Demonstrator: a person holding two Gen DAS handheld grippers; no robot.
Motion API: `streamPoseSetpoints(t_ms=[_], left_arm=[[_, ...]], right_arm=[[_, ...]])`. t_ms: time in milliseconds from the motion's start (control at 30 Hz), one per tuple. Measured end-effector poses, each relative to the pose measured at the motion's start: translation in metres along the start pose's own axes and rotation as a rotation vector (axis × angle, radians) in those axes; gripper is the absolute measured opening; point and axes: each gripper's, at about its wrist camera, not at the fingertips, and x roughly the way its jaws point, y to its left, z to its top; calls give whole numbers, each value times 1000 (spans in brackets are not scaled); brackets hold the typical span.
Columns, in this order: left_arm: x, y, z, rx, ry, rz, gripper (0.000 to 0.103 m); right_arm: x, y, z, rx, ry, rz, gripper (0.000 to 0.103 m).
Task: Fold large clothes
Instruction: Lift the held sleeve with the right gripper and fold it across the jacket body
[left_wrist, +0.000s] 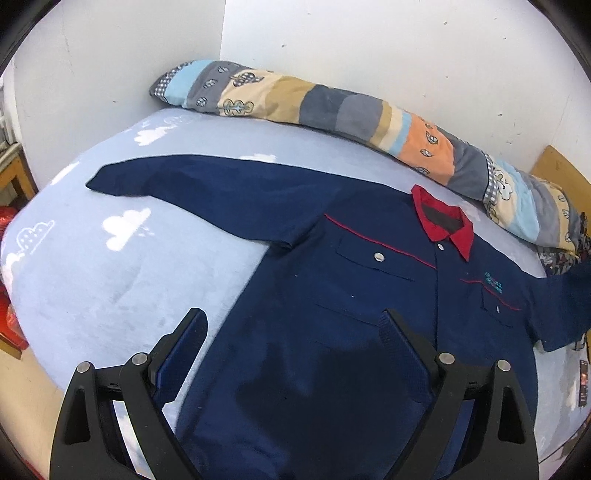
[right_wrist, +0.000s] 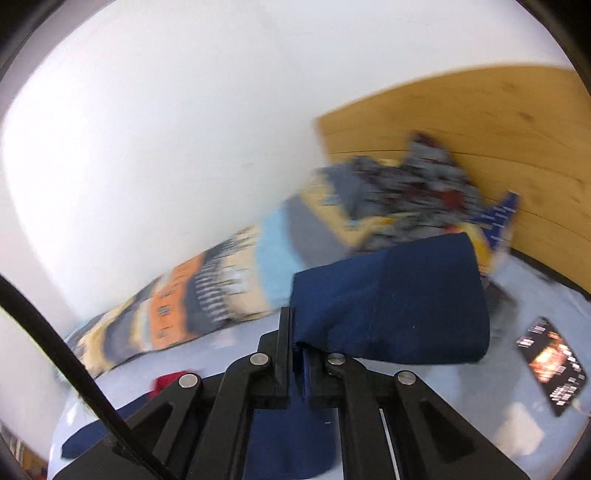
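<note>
Bed (left_wrist: 92, 288): pale blue sheet with white cloud prints, filling most of the left wrist view and set into a corner of white walls.
Rolled quilt (left_wrist: 332, 107): long patchwork bundle in blue, grey, tan and orange, lying along the far wall; blurred in the right wrist view (right_wrist: 221, 280).
Shirt (left_wrist: 332, 295): navy work shirt with a red collar and red piping, spread front-up on the bed, collar toward the quilt. One sleeve stretches flat to the left; the other is lifted off the sheet.
Headboard (right_wrist: 480, 147): light wood panel at the end of the bed, behind a heap of patterned cloth.
Left gripper (left_wrist: 295, 321): fingers spread wide apart, poised over the lower part of the shirt, holding nothing.
Right gripper (right_wrist: 295, 332): fingers pressed together on the edge of the raised navy sleeve (right_wrist: 406, 295), which folds over to the right.
Dark card (right_wrist: 550, 365): small printed item lying on the sheet, right of the sleeve.
</note>
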Motion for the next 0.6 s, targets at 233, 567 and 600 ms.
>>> streamPoseSetpoints(t_ms=[233,567,600], left_arm=[[-13,21,3,1,-39,40,93],[-21,55,6,-60,-43,39,93],[-22,57,6,-65,-45,38,93]], right_arm=[[39,166,-10,-133,49,142,4],[141,372,-183,-421,233,232,4],[153,386,-207,-468,249,217,4]])
